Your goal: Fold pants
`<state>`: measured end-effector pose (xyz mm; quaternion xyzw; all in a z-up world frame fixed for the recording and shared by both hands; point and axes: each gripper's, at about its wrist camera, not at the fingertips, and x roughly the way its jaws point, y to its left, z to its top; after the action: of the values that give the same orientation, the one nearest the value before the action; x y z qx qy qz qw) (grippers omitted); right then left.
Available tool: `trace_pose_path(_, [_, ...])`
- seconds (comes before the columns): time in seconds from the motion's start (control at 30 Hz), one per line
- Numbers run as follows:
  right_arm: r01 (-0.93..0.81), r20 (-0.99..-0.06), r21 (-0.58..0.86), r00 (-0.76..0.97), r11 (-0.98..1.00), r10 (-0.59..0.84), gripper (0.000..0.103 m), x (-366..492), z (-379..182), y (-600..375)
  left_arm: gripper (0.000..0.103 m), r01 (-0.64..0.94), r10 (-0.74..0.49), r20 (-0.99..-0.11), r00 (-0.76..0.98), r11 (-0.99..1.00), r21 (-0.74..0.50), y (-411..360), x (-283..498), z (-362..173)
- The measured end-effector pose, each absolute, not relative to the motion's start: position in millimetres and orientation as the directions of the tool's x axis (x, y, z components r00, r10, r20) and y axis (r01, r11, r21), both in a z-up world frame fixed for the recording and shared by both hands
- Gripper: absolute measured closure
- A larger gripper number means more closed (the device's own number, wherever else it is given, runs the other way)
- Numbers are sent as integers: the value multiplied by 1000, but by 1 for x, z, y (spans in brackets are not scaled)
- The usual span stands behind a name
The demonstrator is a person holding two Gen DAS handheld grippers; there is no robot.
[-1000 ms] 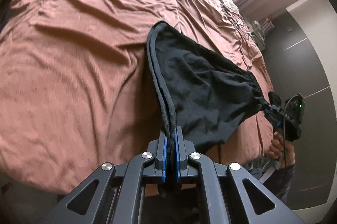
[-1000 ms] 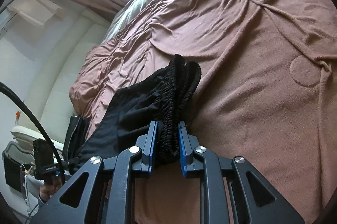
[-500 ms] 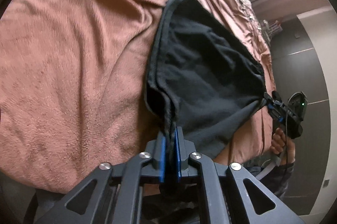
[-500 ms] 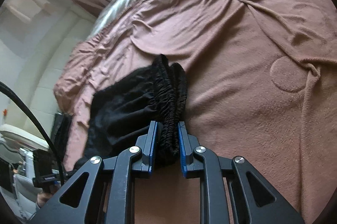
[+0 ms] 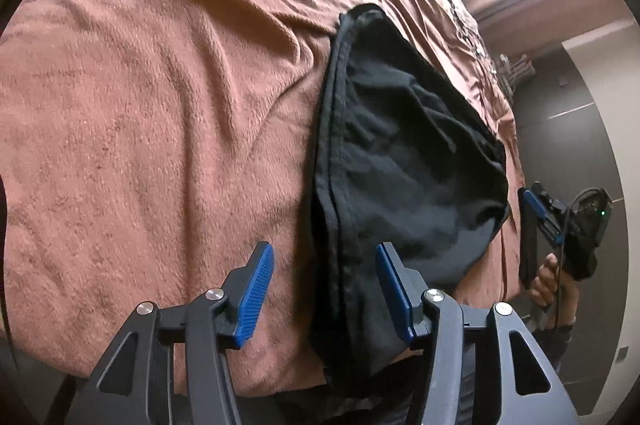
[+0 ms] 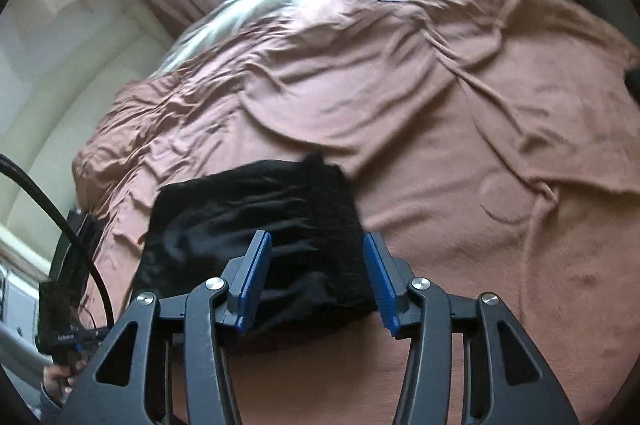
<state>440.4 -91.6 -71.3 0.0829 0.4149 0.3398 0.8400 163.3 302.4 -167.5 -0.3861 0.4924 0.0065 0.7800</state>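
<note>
Now both claws released: left gripper [image 5: 324, 291] & right gripper [image 6: 316, 279] spread wide, nothing held, black pants [image 5: 404, 161] lying folded on brown blanket [image 5: 160, 105] just beyond them, near bed edge

I'm seeing the pants [image 5: 400, 165] lying flat on the blanket [image 5: 160, 129] near the bed's front edge. My left gripper [image 5: 325, 293] is sitting spread over their hem end, my right gripper [image 6: 316, 275] spread over the waistband end, fingers [image 6: 252, 273] straddling the cloth.
</note>
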Motion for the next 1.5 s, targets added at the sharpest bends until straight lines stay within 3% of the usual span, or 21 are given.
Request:
trace_pose_path(0.47, [-646, -748, 285, 312, 708, 586, 57, 417, -68, 35, 48, -424, -323, -735, 596, 651, -630, 323, 172, -152])
trace_pose_path(0.8, [-644, -843, 251, 222, 723, 491, 57, 473, -104, 113, 48, -445, -286, -736, 613, 645, -621, 340, 177, -149])
trace_pose_path(0.97, [-640, -870, 214, 218, 738, 441, 67, 493, -122, 137, 48, -442, -280, -737, 615, 651, -616, 347, 185, -149])
trace_pose_path(1.5, [-612, -887, 86, 312, 786, 340, 78, 543, -137, 204, 48, -461, -264, -744, 614, 645, -610, 368, 197, -156])
